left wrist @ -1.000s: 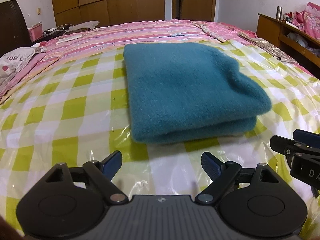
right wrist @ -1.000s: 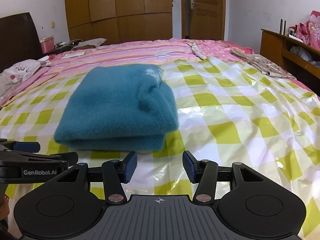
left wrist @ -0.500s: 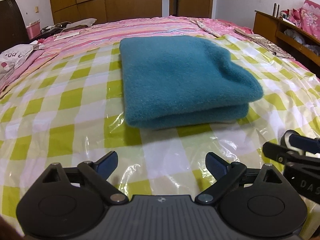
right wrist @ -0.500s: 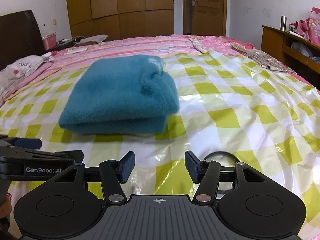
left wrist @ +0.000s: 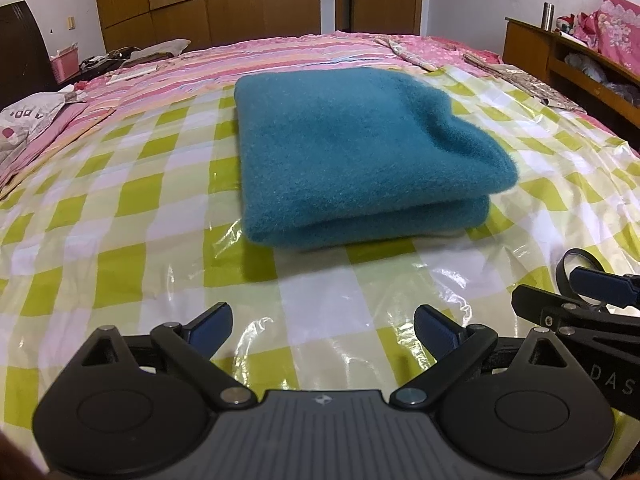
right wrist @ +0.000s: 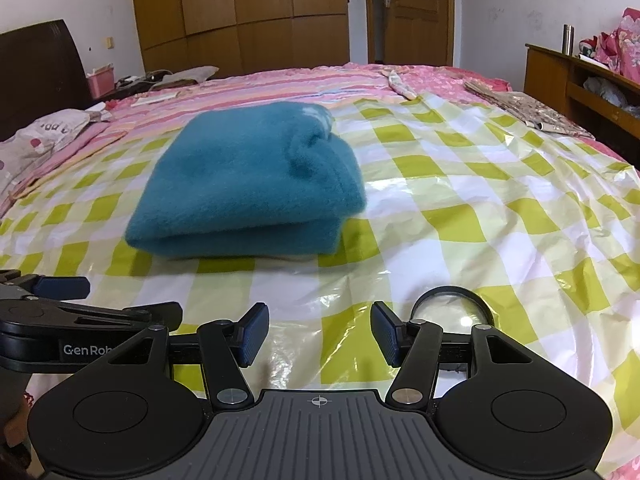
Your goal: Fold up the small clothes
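A teal fleece garment (left wrist: 352,152) lies folded in a thick stack on the green-and-white checked plastic sheet (left wrist: 120,200) on the bed; it also shows in the right wrist view (right wrist: 248,184). My left gripper (left wrist: 323,326) is open and empty, a short way in front of the garment's near edge. My right gripper (right wrist: 319,336) is open and empty, in front of and to the right of the garment. Each gripper shows at the edge of the other's view.
A black-rimmed magnifying glass (right wrist: 456,308) lies on the sheet just right of my right gripper. Pink bedding (left wrist: 280,56) covers the far bed. A wooden shelf unit (right wrist: 580,80) stands at right, a dark headboard (right wrist: 36,64) at left, wardrobes behind.
Both grippers have drawn back from the folded garment toward the near edge of the bed. The magnifying glass has come into view. The garment has not moved.
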Demonstrator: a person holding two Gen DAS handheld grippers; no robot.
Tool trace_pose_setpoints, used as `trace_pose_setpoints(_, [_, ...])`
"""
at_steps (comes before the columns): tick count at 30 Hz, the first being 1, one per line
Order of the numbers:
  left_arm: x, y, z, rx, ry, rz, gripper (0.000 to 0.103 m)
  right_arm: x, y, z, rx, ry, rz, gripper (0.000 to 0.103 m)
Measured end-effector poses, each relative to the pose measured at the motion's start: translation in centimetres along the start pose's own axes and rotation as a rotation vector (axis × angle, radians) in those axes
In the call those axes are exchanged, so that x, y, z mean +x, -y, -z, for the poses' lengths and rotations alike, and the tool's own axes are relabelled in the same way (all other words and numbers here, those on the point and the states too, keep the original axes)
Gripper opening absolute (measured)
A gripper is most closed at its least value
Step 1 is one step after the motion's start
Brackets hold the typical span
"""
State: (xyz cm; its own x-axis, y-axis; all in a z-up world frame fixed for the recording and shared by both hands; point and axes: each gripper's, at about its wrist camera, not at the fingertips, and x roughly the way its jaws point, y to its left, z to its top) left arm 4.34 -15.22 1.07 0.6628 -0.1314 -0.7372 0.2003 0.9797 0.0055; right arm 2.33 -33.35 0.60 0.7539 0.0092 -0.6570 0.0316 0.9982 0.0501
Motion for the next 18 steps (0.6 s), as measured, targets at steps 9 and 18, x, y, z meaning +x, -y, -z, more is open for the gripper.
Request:
trace_pose_setpoints(9, [-0.1,0.02,0.16,0.003,-0.003,-0.001,0.103,-0.04,-0.01,0.28,0.01,-0.007,-0.002,0.057])
trace_pose_setpoints(18, [-0.42,0.25,0.16,0.009,0.004,-0.002,0.103,-0.27,0.12,0.35,0.013,-0.012,0.006,0.057])
